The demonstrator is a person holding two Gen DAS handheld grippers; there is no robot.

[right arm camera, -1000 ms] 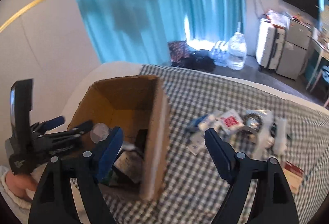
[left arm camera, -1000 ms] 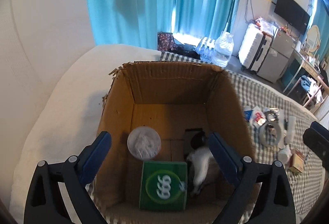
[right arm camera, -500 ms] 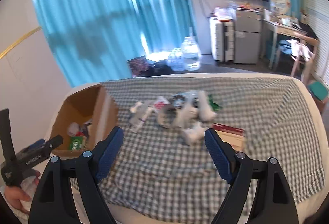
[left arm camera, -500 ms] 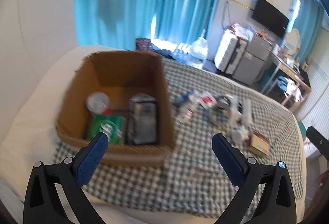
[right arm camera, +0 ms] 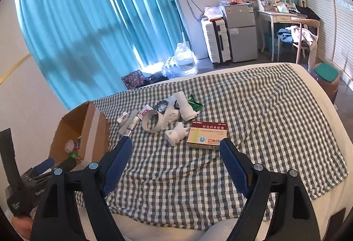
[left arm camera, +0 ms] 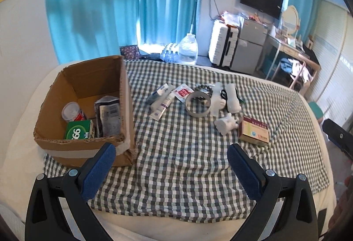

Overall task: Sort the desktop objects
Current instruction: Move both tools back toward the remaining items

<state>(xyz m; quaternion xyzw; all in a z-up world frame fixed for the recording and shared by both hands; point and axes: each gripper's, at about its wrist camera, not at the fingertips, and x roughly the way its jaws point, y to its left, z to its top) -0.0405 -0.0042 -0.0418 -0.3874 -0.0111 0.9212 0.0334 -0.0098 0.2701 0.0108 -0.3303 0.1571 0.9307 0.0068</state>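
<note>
Cardboard-brown open box (left arm camera: 88, 95) already holds several items while a scattered cluster, red-and-cream medicine carton (right arm camera: 207, 135) included, awaits two wide-open, empty grippers (left arm camera: 171, 169) (right arm camera: 175, 164).

The bed (left arm camera: 176, 163) is viewed obliquely downward from its near edge by both wrist cameras; the cardboard box (left arm camera: 88, 108) and clutter beside it are shared.

We count three things inside the cardboard box (left arm camera: 83, 148): one green carton (left arm camera: 78, 132), one cup (left arm camera: 71, 111), one dark packet (left arm camera: 109, 116). Right of the box lies one medicine box (left arm camera: 253, 132) and one metal ring (left arm camera: 198, 103).
</note>
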